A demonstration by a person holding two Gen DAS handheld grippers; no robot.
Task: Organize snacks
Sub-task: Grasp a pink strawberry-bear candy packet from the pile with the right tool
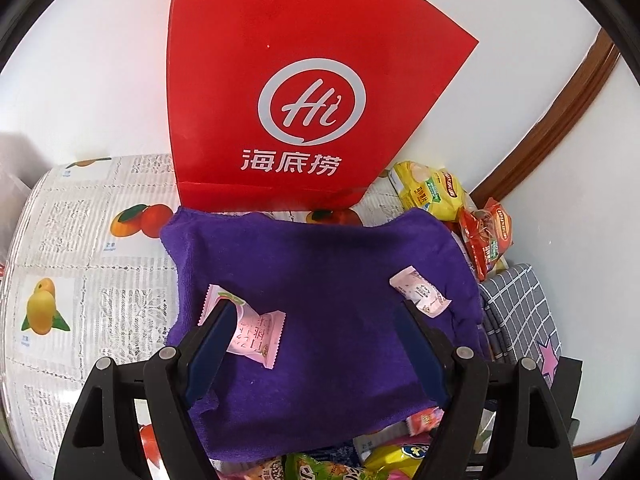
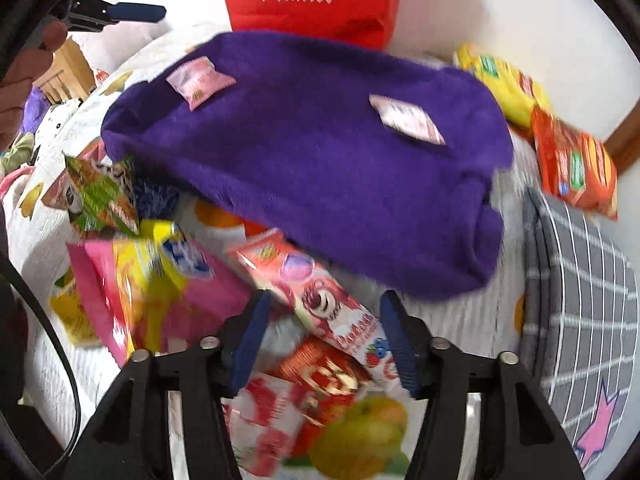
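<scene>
Two pink sachets lie on the purple towel (image 2: 304, 152), one at its ten o'clock corner (image 2: 200, 82), one toward two o'clock (image 2: 406, 120). Nearer, the long strawberry snack pack (image 2: 316, 300) runs from ten o'clock to four o'clock, its lower end between the jaws of the right gripper (image 2: 324, 340). Those jaws stand at a middling gap; blur hides whether the pads touch the pack. The left gripper (image 1: 316, 324) hangs wide and empty above the towel, so the right hand is the nearer one, I judge.
</scene>
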